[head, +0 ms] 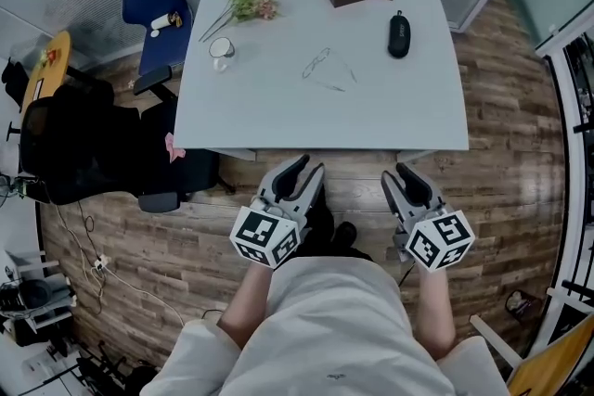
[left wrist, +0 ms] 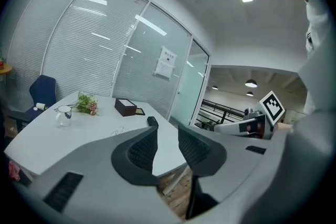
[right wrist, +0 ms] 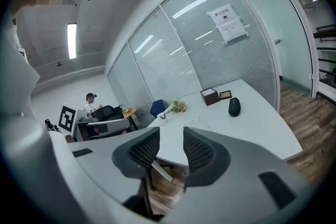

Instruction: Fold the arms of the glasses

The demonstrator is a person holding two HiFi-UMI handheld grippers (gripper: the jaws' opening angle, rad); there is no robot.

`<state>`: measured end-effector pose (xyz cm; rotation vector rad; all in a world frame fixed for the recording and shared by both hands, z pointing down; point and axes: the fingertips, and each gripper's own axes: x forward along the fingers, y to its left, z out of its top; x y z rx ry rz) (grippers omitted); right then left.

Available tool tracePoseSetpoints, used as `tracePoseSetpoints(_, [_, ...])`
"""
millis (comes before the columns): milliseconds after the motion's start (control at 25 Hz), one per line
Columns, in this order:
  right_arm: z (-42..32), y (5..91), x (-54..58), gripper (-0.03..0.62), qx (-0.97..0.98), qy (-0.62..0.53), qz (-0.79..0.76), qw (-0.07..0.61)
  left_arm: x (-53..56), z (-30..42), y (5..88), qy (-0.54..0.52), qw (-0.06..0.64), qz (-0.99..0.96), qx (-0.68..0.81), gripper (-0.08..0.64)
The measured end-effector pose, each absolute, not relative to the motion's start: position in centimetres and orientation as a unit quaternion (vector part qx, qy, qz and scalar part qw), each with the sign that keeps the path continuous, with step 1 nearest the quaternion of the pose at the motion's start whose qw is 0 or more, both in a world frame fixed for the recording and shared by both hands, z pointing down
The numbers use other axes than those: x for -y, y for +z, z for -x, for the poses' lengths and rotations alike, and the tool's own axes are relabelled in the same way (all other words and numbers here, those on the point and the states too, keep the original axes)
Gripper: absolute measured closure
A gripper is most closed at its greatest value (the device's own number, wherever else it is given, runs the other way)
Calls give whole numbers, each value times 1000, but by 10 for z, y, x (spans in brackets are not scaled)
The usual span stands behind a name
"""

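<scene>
1. Two grippers are held just short of the near table edge. The left gripper and the right gripper each have their jaws parted, with nothing between them.
2. The glasses lie untouched mid-table, arms apparently spread.
3. The approach is judged to be in hand. A far reach is called for next, so that the frame is steadied and an arm is swung shut.
</scene>
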<state>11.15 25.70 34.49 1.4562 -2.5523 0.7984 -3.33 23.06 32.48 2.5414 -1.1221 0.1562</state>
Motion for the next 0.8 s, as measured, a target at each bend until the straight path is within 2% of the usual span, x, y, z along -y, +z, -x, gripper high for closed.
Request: tracePoseSetpoints(800, [-74,335,-151,469,833,254,-487,70,-123,55,325,44,179,-915,360,426])
